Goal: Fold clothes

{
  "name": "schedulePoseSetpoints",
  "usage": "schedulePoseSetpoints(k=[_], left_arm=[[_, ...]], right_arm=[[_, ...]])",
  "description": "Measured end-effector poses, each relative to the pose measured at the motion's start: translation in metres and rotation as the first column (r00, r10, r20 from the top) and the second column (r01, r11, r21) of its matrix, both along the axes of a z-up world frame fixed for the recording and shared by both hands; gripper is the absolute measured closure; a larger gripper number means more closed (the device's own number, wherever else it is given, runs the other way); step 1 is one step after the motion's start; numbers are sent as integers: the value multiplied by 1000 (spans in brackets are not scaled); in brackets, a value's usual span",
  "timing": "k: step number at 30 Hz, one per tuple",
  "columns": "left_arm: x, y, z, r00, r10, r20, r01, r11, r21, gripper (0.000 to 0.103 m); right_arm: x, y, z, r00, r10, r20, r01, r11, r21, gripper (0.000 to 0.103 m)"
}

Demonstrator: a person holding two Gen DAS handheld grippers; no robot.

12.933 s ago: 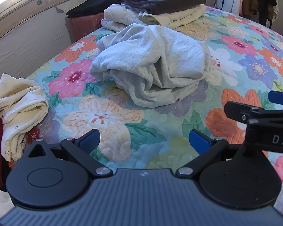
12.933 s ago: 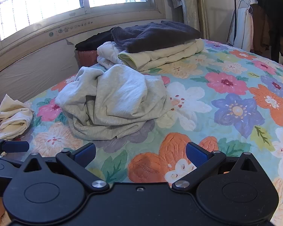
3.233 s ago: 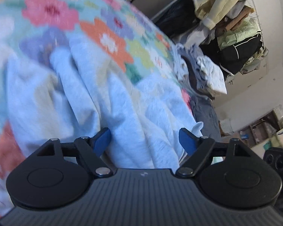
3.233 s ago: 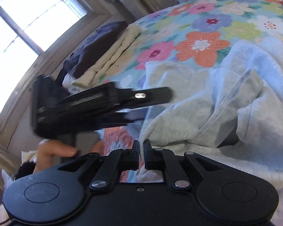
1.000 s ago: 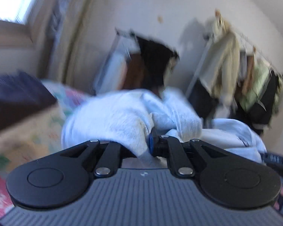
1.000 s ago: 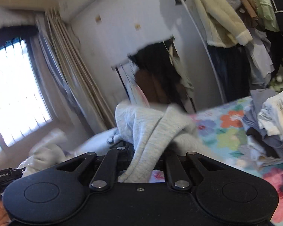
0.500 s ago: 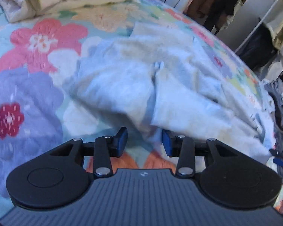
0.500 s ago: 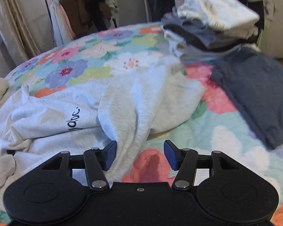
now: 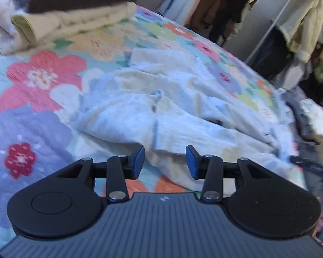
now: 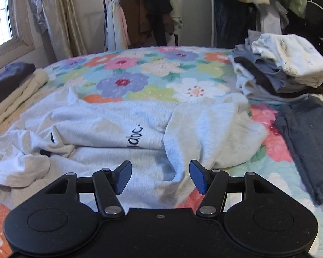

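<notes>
Both my claws, the left gripper (image 9: 164,161) and right gripper (image 10: 160,177), had just been opening, releasing the grey sweatshirt (image 10: 122,129) mid-frame, spread for folding.

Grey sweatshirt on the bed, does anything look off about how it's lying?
Yes. The grey sweatshirt lies rumpled on the floral quilt, not flat: one side is flopped over the chest, half hiding its lettering, and the other end is bunched.

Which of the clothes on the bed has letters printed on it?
The light grey sweatshirt, spread out just in front of the right gripper. It reads "abc." in dark letters; the pile and the dark garment show none.
</notes>
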State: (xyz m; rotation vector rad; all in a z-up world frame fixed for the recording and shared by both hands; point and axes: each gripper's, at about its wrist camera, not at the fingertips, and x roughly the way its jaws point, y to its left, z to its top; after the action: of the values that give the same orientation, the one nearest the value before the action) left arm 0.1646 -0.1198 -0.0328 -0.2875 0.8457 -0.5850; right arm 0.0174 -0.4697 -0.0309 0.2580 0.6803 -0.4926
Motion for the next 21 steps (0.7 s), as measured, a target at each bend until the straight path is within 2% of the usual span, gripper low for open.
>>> schedulePoseSetpoints(k=[2,4,8,10,11,12,13,14,15,17,21], left_arm=[[0,0,4,999,13,33,-12,999,-49,63],[-1,-4,6,997,33,66,-29,997,-65,63],[14,-27,-12,1000,-16,-8,15,996,-83,61],[25,-44,-24,999,-15,-38,14,1000,-25,61],[30,-52,-29,999,-19,-44,19,1000,-1,60],[33,-57,-32,999,-25,-43,25,1000,3,62],[31,-58,-34,999,-32,-24,32,999,-2,77],[27,-59,-34,999,-44,4,44,999,14,96],[23,-59,-33,998,-57,30,56,998,32,103],[16,-56,-26,995,-73,71,70,996,51,103],[8,-47,-16,995,-84,62,85,996,-7,103]], right_arm=[[5,0,-2,1000,19,-7,-19,1000,-19,39],[11,-3,-2,1000,24,-11,-25,998,-64,39],[30,-20,-2,999,15,-39,-19,995,-95,40],[42,-31,-10,996,17,-92,-25,996,-87,40],[47,-35,-14,993,19,-115,-29,996,-87,48],[46,-37,-14,993,24,-115,-35,995,-93,94],[45,-39,-15,993,29,-116,-40,994,-99,97],[44,-41,-15,993,33,-116,-46,993,-104,98],[41,-43,-12,994,34,-108,-46,993,-110,98],[19,-45,8,999,8,-48,-14,991,-132,98],[-41,-41,35,998,-54,34,59,986,-153,99]])
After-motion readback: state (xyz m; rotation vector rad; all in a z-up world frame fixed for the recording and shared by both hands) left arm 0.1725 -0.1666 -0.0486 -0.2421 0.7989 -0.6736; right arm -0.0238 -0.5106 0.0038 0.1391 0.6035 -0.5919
